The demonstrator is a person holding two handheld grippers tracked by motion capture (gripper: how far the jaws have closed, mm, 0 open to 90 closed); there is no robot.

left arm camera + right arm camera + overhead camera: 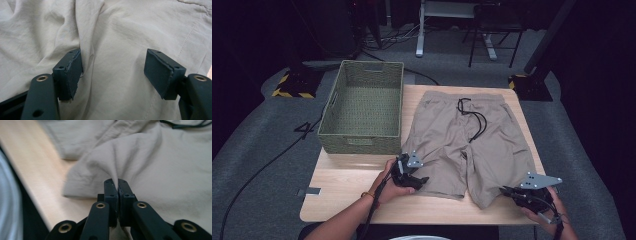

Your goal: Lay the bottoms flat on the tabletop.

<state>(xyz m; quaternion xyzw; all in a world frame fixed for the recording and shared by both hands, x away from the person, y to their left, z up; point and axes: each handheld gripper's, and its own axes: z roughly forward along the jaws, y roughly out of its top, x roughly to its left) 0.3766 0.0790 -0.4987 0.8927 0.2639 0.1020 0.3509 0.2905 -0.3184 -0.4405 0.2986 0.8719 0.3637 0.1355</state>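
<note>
Shorts [472, 145] lie on the table [347, 185], right of the basket [362, 137]

In the right gripper view the table [30, 165] beside the shorts [160, 170] is blurred, and so is the near hem. A pale blurred shape at the left edge of that view cannot be made out. The black drawstring [185, 124] is cut off by the top edge. In the left gripper view the shorts [120, 30] run past every edge.
</note>
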